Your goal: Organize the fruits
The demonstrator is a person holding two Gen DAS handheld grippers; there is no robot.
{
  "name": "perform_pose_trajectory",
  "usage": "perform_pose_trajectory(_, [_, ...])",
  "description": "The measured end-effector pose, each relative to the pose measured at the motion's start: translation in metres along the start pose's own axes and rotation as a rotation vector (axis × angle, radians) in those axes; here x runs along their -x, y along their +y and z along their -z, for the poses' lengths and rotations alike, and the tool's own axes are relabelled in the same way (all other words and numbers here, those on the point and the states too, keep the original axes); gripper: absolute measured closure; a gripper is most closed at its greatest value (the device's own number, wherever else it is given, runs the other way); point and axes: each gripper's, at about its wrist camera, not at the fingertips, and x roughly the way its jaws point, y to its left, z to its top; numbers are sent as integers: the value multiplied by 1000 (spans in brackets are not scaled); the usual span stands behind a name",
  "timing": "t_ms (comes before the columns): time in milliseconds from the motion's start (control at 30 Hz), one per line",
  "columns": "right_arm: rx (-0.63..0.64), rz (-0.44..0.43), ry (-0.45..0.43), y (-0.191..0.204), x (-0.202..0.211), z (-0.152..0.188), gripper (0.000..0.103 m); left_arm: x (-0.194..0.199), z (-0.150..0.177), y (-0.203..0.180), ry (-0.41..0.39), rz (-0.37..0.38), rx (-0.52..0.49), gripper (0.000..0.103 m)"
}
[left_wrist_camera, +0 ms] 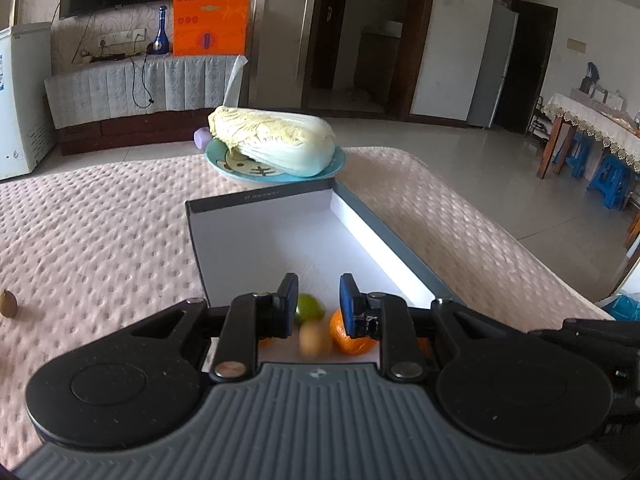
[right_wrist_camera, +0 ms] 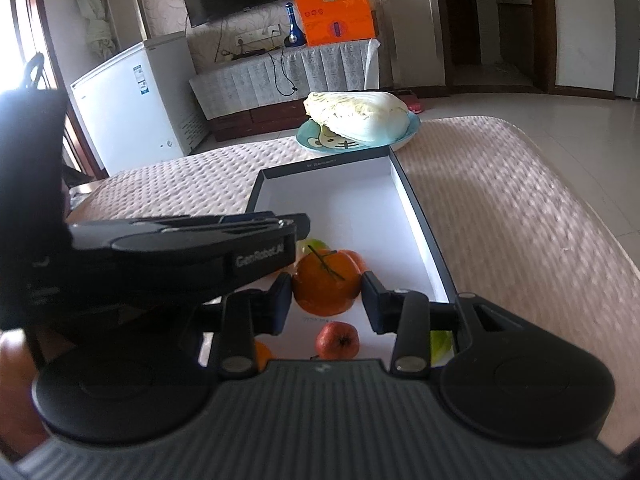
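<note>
A shallow grey box with a white inside (left_wrist_camera: 280,236) (right_wrist_camera: 348,200) lies on the pink bed. My left gripper (left_wrist_camera: 319,304) is open above the box's near end; a blurred small tan fruit (left_wrist_camera: 314,338) is below its jaws, beside a green fruit (left_wrist_camera: 309,308) and an orange (left_wrist_camera: 352,338). My right gripper (right_wrist_camera: 326,300) holds a large orange (right_wrist_camera: 326,284) between its pads above the box. A red fruit (right_wrist_camera: 338,340), another orange (right_wrist_camera: 356,260) and green fruits (right_wrist_camera: 316,245) lie in the box. The left gripper's body (right_wrist_camera: 180,248) shows at left in the right wrist view.
A blue plate (left_wrist_camera: 276,166) (right_wrist_camera: 360,136) with a napa cabbage (left_wrist_camera: 276,140) stands just beyond the box. A small brown fruit (left_wrist_camera: 9,304) lies on the bed far left. The bed's edge runs along the right, with floor beyond.
</note>
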Motion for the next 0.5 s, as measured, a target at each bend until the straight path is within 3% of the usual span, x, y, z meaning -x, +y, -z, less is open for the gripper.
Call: perform_pose_trajectory(500, [-4, 54, -8, 7, -19, -6, 62, 38, -8, 31, -66, -5, 28, 77])
